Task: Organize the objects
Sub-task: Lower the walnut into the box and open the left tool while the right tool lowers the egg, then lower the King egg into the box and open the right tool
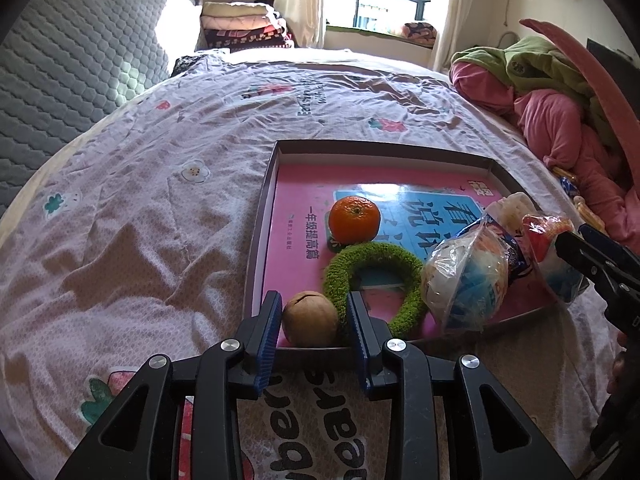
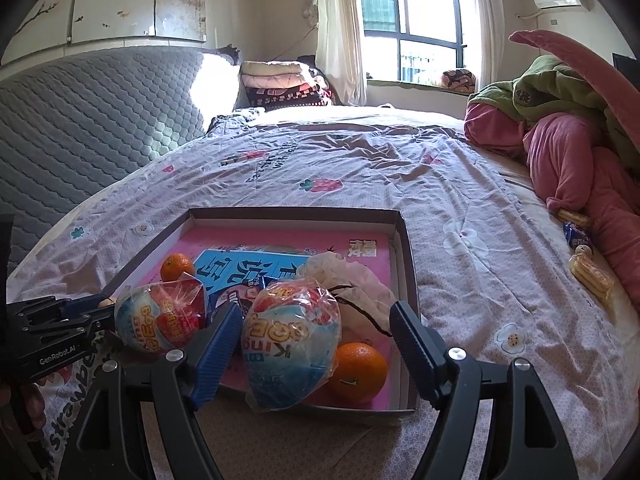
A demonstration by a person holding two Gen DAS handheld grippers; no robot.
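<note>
A shallow tray point(image 1: 262, 216) lies on a bed point(image 1: 160, 184). The left gripper point(image 1: 313, 312) has its fingers narrowly around a walnut point(image 1: 310, 319), the right pad seemingly just clear of it. The right gripper's point(image 2: 316, 330) fingers stand wide around a wrapped snack bag point(image 2: 290, 340).

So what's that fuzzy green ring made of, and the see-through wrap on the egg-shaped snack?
The green ring looks like soft plush or chenille fabric: its surface is fuzzy, matte and tufted, though what is inside cannot be told. The wrap on the egg-shaped snack looks like thin clear plastic film: it is shiny, crinkled, and the printed colours show through it.
</note>
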